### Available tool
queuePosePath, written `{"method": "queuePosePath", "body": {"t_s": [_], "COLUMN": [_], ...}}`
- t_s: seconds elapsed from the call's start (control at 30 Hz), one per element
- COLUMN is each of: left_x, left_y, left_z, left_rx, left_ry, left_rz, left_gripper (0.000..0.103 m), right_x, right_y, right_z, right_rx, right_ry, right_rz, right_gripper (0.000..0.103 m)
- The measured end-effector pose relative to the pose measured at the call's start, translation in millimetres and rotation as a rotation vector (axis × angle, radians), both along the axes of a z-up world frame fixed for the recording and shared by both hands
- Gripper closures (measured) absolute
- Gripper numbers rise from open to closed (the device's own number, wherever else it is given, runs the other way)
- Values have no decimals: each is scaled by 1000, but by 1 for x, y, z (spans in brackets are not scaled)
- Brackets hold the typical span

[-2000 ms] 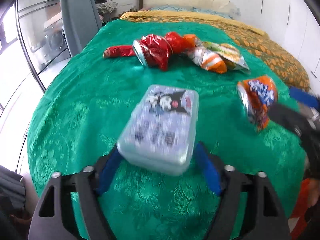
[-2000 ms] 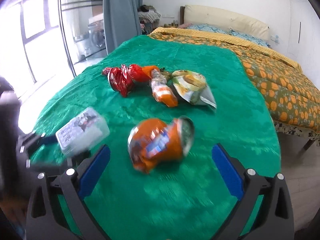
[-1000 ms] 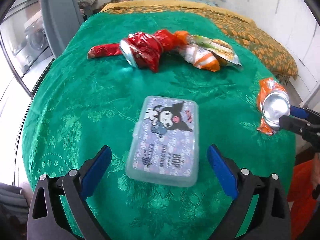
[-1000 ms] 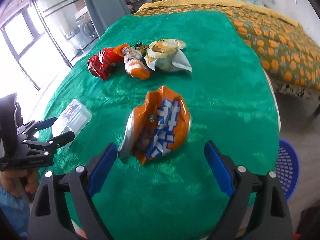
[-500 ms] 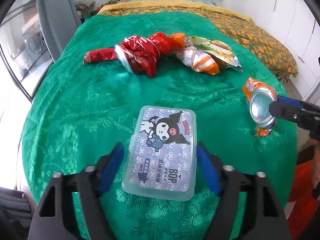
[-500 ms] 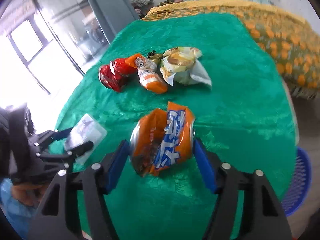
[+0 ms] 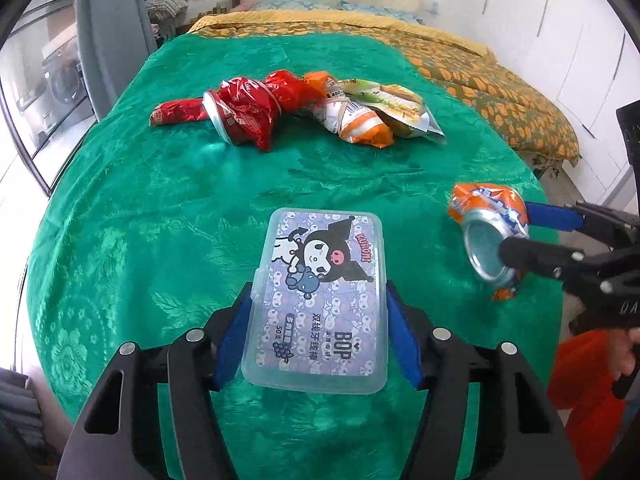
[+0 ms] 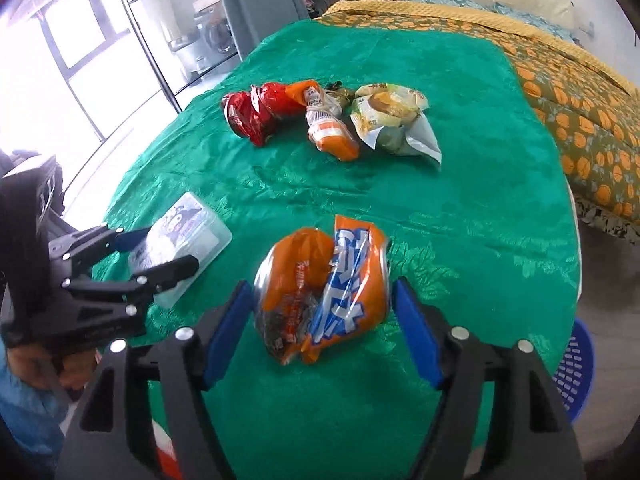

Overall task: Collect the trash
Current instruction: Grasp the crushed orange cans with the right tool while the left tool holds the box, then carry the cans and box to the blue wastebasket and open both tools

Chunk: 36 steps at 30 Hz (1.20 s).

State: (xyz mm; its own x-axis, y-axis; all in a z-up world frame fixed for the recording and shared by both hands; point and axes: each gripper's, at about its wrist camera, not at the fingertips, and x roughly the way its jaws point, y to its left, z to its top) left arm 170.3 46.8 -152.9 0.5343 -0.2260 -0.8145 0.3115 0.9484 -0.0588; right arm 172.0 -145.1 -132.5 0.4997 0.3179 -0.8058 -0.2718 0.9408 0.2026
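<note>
A clear plastic box [image 7: 324, 264] with a cartoon lid lies on the green bedspread [image 7: 160, 208]. My left gripper [image 7: 319, 300] is closing and its blue pads press the box's two long sides. The same box [image 8: 188, 224] and left gripper [image 8: 160, 252] show at the left of the right wrist view. A crushed orange can [image 8: 316, 292] sits between the pads of my right gripper [image 8: 322, 292]. Both pads still touch it while the jaws are opening. In the left wrist view the can [image 7: 488, 208] shows its open end, with the right gripper [image 7: 516, 236] around it.
Farther up the bed lie a crushed red can and wrapper [image 7: 244, 116], an orange-white wrapper [image 7: 360, 124] and a green snack bag [image 8: 388, 116]. A blue basket [image 8: 572, 372] stands on the floor beyond the right edge. An orange-patterned quilt [image 7: 500, 92] covers the far side.
Both grippers stood wide open around their objects a second ago. Since then the left pads have closed onto the box and the right pads onto the orange can.
</note>
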Motion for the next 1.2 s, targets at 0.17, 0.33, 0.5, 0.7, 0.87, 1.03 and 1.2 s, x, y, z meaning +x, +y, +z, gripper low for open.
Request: {"method": "queuePosePath", "body": {"t_s": [0.17,0.33,0.5,0.7,0.87,1.03,1.2], "left_x": [1,0,-2,-13,-20,-13,-10], "left_y": [5,11,12,1,-36,-88,-138], "left_z": [-4,-4,-3,8,28,36,37], "left_rx": [-35,-51,-50,-87,-119,-123,-139], "left_ry": [2,2,-10,-35,-45,-41,-4], "left_rz": [58,78,83,47,-25,-92,-155], "left_gripper": [41,41,42,42,42,42,42], "right_x": [-7,-13,-12,-16,-18,-16,-20], "right_y": [10,24,25,-4,-49,-120,-176], "right_z": [-2,-7,-9,9,19,23,32], "right_rx": [-28,-105,-162,-13,134,312,315], "right_ry": [-38,-93,-147,-128,-97,-50,-84], "right_rz": [-10,11,-12,-38,-68,-154,-231], "right_gripper": [12,10,44,48,48,48,47]}}
